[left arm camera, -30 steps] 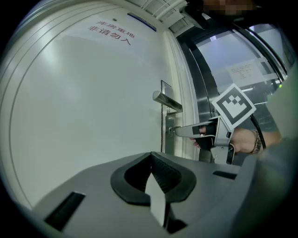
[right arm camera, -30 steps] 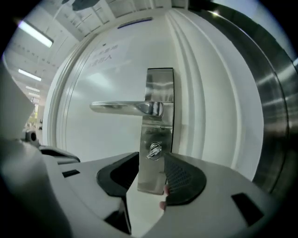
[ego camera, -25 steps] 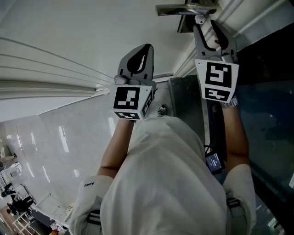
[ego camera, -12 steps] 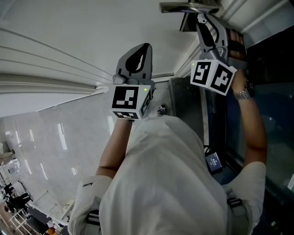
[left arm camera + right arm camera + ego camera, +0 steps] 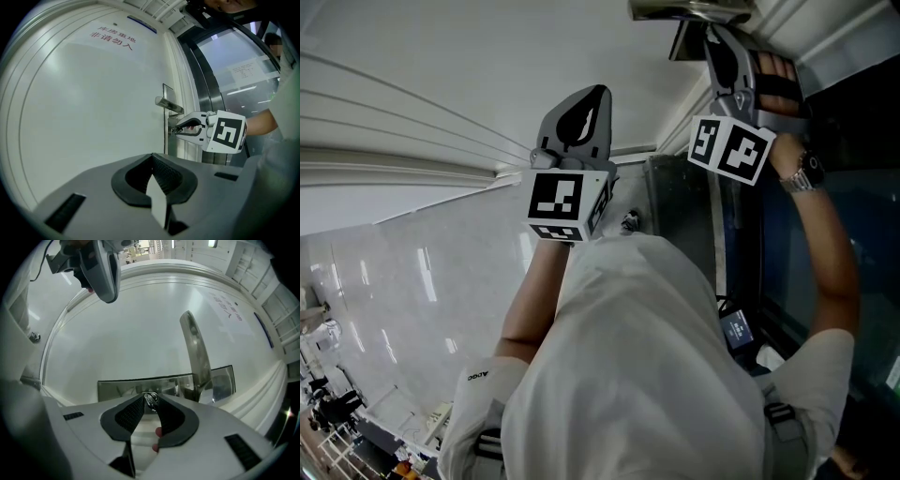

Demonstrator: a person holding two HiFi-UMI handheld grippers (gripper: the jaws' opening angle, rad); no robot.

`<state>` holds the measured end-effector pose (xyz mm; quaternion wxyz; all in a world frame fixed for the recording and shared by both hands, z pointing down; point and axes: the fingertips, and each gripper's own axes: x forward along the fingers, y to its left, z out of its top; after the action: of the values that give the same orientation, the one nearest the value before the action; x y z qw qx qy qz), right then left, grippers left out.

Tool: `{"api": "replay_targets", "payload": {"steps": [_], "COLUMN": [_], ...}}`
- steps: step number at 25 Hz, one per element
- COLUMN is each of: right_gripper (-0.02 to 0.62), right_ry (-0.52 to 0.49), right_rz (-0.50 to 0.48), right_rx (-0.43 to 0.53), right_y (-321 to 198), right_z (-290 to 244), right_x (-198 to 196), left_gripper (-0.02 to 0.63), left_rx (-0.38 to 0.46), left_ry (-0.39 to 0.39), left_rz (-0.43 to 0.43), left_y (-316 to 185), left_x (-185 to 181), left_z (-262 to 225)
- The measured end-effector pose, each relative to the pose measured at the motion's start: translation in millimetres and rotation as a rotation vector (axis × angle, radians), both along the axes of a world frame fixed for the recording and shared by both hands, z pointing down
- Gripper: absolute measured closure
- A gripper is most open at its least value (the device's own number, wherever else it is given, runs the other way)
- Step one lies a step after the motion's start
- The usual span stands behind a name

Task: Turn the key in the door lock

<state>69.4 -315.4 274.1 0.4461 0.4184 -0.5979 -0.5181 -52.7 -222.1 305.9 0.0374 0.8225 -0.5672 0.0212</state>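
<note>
While closing the right tongs (image 5: 150,398) on the round head of the key (image 5: 150,401), pinching that head between both pad tips. Holding the key against the mirrored lock plate (image 5: 126,386) on the white door (image 5: 122,333), just beside the base of the door handle (image 5: 196,352). Pointing these tongs roughly level at the plate, alongside the handle lever rising past the right-hand pad in the right gripper view. Presenting the marker cube (image 5: 729,148) of the right tongs tilted onto one corner in the head view, close under the handle. Wearing a wristwatch (image 5: 806,175) on the right wrist. Holding the left tongs (image 5: 152,156) pressed together and pinching nothing. Aiming them at the bare door panel, to the left of the lock plate and well apart from it. Showing red lettering (image 5: 112,40) high on the door in the left gripper view, too small for reading.
</note>
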Motion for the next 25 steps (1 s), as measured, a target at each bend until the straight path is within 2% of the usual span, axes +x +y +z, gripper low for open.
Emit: {"api": "replay_targets", "payload": {"steps": [13,21,25], "right_gripper": [0.506,0.505,0.505], "right_ry": [-0.227,-0.452,-0.526], "right_rz": [0.056,0.08,0.09], "right_rx": [-0.06,-0.128,-0.148], "right_y": [-3.5,-6.2,-6.8], "right_z": [-2.0,-9.3,-11.1], "right_x": [3.1,2.1,1.4], "left_gripper": [0.598,0.598,0.598], "left_rx": [-0.003,-0.001,-0.004], "left_ry": [0.004,0.006,0.004], "left_rz": [-0.003,0.004,0.004], "left_y": [-1.7,-2.7,-2.4], "left_x": [-0.4,1.3,0.5], "left_z": [2.4,-0.2,1.3]}}
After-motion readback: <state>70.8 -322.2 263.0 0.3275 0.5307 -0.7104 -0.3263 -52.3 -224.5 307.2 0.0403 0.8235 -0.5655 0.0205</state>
